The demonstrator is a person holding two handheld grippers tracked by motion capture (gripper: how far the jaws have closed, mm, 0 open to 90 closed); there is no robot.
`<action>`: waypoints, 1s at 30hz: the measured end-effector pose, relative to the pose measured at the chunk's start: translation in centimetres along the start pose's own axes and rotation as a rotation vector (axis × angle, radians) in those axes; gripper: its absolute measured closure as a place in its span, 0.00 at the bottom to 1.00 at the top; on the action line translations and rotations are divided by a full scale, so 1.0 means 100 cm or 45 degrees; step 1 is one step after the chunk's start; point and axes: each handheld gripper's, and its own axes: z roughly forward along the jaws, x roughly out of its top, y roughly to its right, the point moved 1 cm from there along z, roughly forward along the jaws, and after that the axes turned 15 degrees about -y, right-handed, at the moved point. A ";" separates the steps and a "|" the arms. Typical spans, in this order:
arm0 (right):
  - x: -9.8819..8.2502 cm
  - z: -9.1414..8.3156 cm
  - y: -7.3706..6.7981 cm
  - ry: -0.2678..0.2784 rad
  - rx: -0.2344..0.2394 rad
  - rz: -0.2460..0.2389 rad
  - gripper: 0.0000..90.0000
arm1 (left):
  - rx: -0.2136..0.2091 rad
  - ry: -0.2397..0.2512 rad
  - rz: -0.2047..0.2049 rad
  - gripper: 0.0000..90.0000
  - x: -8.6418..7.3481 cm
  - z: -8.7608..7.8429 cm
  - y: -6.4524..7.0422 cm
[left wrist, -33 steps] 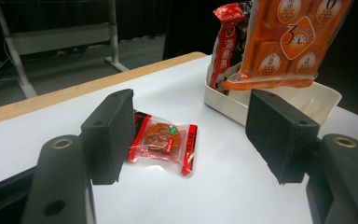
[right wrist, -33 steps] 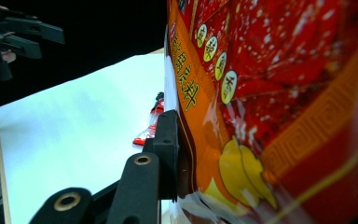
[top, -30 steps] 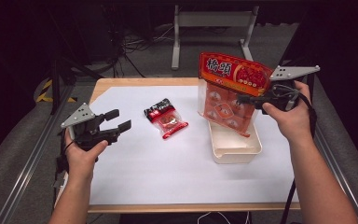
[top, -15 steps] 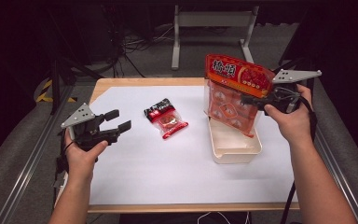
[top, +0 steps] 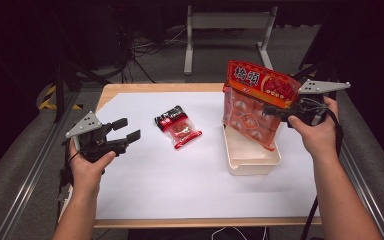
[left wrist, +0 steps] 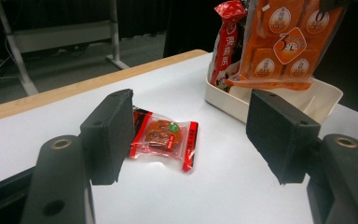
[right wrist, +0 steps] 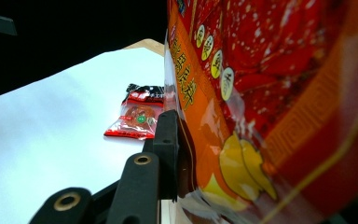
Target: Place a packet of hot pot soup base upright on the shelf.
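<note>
Over the cream tray (top: 250,162), in the high view, the large red bag (top: 257,102), clamped by the right gripper (top: 280,111), has been lowered nearer; placement seems imminent. From the left gripper view, the left gripper (left wrist: 191,135) is seen spread, empty, facing the small packet (left wrist: 163,137). Through the right gripper view, the bag's grip is confirmed.

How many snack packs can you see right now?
3. A small pack lies on the table; a big orange bag hangs in the right gripper over the tray; a red pack stands in the tray. Others may be hidden.
</note>
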 end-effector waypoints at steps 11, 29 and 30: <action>-0.010 0.007 0.003 -0.031 -0.007 0.023 0.79 | -0.001 -0.005 -0.002 0.37 0.000 0.001 0.000; -0.025 0.027 0.007 -0.080 -0.028 0.044 0.79 | -0.004 -0.005 -0.004 0.37 -0.001 0.002 0.000; -0.026 0.028 0.007 -0.080 -0.030 0.050 0.79 | -0.004 -0.006 -0.003 0.37 -0.001 0.002 0.000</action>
